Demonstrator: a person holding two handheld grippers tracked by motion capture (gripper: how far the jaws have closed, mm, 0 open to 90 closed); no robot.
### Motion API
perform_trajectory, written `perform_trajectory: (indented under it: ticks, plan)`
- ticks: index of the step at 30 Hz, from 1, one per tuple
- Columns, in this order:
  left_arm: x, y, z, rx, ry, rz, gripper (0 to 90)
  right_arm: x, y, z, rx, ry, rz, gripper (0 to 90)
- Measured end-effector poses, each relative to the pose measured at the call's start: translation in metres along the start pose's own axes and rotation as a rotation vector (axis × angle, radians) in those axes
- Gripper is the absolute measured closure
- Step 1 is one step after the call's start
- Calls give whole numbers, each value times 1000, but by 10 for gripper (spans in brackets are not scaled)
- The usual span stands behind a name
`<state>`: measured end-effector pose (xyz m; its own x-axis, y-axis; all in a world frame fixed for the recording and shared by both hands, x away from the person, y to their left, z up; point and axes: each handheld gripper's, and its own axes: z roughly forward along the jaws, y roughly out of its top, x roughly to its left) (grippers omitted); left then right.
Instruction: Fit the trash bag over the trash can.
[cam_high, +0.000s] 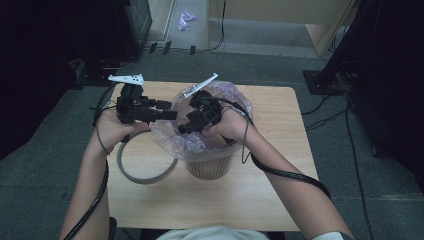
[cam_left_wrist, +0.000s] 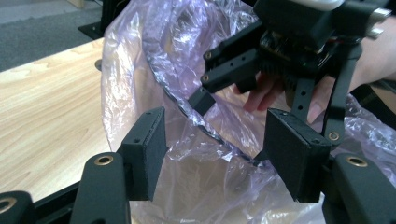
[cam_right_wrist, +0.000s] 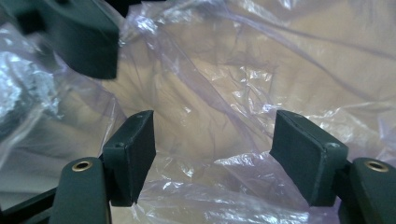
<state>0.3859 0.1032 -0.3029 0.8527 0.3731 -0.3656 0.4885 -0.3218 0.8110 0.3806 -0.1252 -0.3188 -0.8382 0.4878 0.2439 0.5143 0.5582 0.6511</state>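
The thin purple plastic liner bag (cam_high: 172, 131) is draped loosely over the rim of the tan waste bin (cam_high: 210, 167), which stands near the middle of the wooden table (cam_high: 280, 175). From here, the film could be torn if it is snagged on a pad corner or pulled hard against the rim edge, since it looks very thin and is already crumpled. The liner could also be dragged down into the bin if the right gripper (cam_high: 189, 126) is pushed deeper without the outer fold being held. The light bin could be tipped or slid if sideways force is applied at the rim. The grey ring (cam_high: 145, 167), lying flat on the table just beside the bin's left side, could be knocked by the left forearm.

The left gripper (cam_high: 170, 111) is held level at the bin's left rim, pointing across toward the opening. Its jaws are spread wide, with the rim and its film seen beyond and between the pads (cam_left_wrist: 148, 149) but nothing pressed. The right gripper is angled downward into the bin's mouth from the near right, the hand (cam_high: 227, 127) curled around its body. Its jaws are also spread, with loose film lying between the pads (cam_right_wrist: 135, 154) and not pinched.
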Motion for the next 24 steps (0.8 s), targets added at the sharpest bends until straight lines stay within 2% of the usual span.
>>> perform_trajectory:
  ticks: [3,5,8,10,13,15,17,19,22,24]
  plan:
    - [0,0,0,0,-2,2,385,1,2,-6,-20,15,-24,304]
    - [-1,0,-2,-4,-1,4,386,-1,5,-15,-32,10,-42,356]
    - [-1,1,-3,-10,-1,4,386,-8,9,-33,-64,4,-35,582]
    - [-1,1,-3,-10,-2,5,386,-16,11,-43,-94,0,-4,646]
    - [-1,0,-2,-5,-2,6,386,-31,12,-46,-114,-54,13,636]
    - [-1,0,0,-2,-5,3,386,-40,11,-42,-113,-67,28,564]
    - [-2,0,1,0,-7,7,386,-46,11,-36,-112,-87,22,476]
    - [-1,0,2,5,-4,6,386,-49,11,-31,-103,-100,26,446]
    - [2,-2,2,11,-7,-2,384,-47,11,-29,-101,-87,9,399]
    - [2,-1,-3,3,-14,0,385,-45,12,-32,-109,-72,35,399]
